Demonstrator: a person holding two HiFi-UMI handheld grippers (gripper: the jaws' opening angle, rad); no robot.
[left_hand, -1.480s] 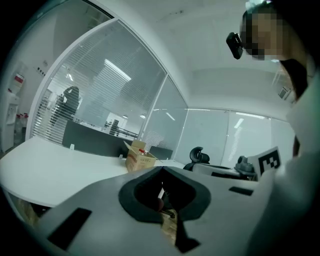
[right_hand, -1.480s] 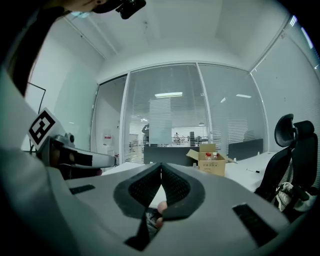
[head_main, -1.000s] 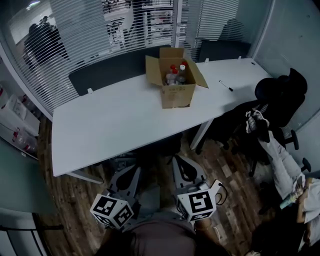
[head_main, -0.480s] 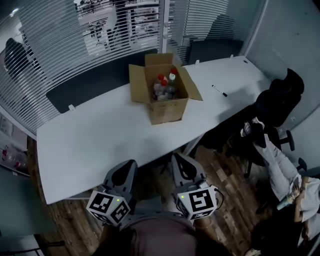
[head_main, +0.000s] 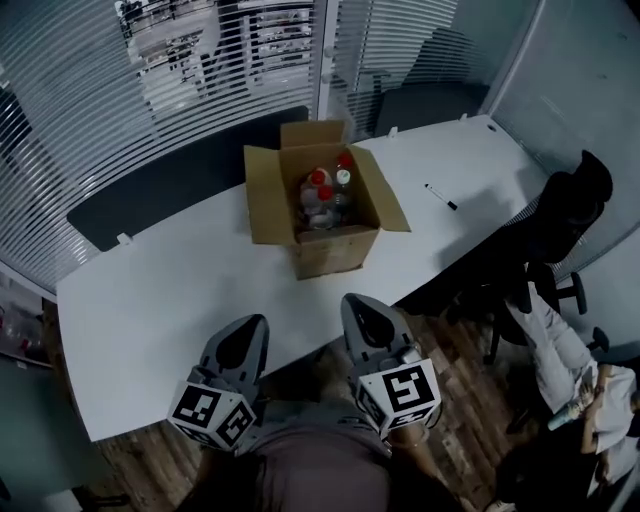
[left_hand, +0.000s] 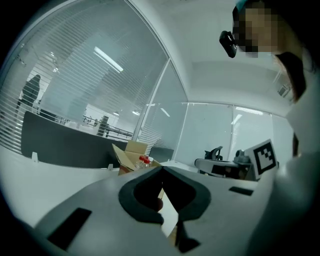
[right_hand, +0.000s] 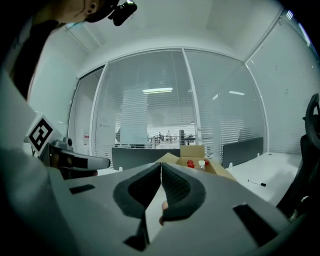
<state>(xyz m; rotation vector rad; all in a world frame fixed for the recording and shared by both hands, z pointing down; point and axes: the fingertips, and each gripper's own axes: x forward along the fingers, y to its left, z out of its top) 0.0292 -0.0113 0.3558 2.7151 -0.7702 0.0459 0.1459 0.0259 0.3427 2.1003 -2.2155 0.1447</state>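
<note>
An open cardboard box (head_main: 322, 256) stands on the white table (head_main: 170, 290), holding several bottles (head_main: 325, 190) with red and white caps. My left gripper (head_main: 254, 322) and right gripper (head_main: 355, 300) hover side by side at the table's near edge, both pointing toward the box and well short of it. In the left gripper view the left gripper (left_hand: 161, 170) is shut with nothing in it, and the box (left_hand: 131, 150) lies ahead. In the right gripper view the right gripper (right_hand: 161, 166) is shut and empty too, with the box (right_hand: 192, 151) just right of its tips.
A black pen (head_main: 440, 197) lies on the table right of the box. A black office chair (head_main: 560, 215) stands at the table's right end. A dark partition (head_main: 170, 180) runs along the far edge, with glass walls and blinds behind. Wood floor lies below me.
The view has closed in on the table, so the box sits nearer and more central. Both grippers have come forward to the table's near edge, still shut.
</note>
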